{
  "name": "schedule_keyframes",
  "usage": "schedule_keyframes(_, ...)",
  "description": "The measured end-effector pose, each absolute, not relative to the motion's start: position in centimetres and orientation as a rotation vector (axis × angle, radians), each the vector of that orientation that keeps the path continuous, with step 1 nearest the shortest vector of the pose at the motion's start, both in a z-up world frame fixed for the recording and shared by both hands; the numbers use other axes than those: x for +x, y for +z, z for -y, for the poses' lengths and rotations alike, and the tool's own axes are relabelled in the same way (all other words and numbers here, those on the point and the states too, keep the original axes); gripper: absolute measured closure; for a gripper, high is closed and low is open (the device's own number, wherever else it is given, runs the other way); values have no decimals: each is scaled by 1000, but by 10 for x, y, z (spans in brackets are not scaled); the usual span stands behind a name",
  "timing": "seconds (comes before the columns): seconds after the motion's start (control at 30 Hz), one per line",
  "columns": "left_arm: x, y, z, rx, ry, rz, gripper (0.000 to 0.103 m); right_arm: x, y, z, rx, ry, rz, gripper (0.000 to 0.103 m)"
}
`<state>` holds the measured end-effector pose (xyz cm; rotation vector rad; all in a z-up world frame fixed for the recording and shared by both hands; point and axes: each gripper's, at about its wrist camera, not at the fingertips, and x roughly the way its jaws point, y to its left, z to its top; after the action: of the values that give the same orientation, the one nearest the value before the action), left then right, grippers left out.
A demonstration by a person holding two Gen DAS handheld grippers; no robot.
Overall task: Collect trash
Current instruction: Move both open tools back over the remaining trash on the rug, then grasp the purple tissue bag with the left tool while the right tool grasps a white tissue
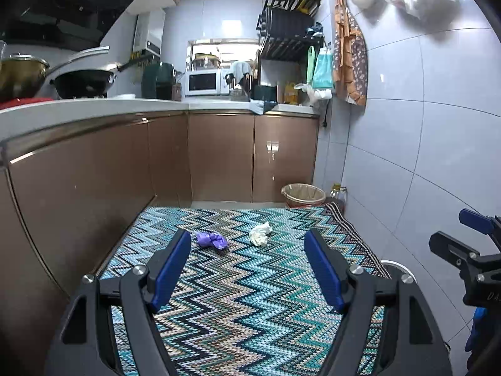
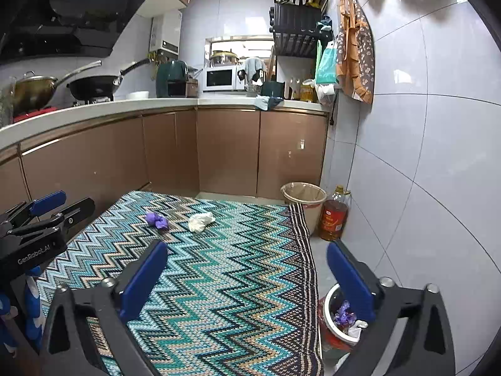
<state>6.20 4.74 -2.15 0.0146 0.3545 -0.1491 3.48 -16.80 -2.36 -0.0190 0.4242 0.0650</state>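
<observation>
A crumpled purple wad and a crumpled white paper wad lie on the zigzag rug, ahead of my left gripper, which is open and empty above the rug. The right wrist view shows the purple wad and white wad farther ahead of my right gripper, also open and empty. A small white-rimmed bin with purple and white trash inside sits just under the right gripper's right finger. A lined pink bin stands at the rug's far right corner.
Brown cabinets run along the left and far side under a white counter. A tiled wall closes the right side. An oil bottle stands beside the pink bin. The other gripper shows at the right edge of the left wrist view.
</observation>
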Motion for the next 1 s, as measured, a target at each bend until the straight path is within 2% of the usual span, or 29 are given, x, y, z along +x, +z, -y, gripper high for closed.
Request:
schedule_keyframes(0.3, 71, -21, -73, -15, -111, -394, 29, 36, -15, 168, 9, 104, -390, 0)
schedule_keyframes(0.73, 178, -77, -105, -64, -73, -585, 29, 137, -52, 161, 76, 222, -545, 0)
schedule_keyframes(0.77, 192, -83, -105, -67, -79, -600, 29, 151, -57, 158, 78, 241, -568, 1)
schedule_keyframes(0.83, 216, -94, -104, -71, -98, -631, 30, 173, -66, 154, 88, 271, -598, 12)
schedule_keyframes(0.9, 242, -107, -104, -93, -129, -671, 30, 198, -78, 149, 110, 310, -640, 27)
schedule_keyframes(1.0, 280, -126, -104, -125, -154, -723, 30, 231, -97, 140, 126, 344, -696, 34)
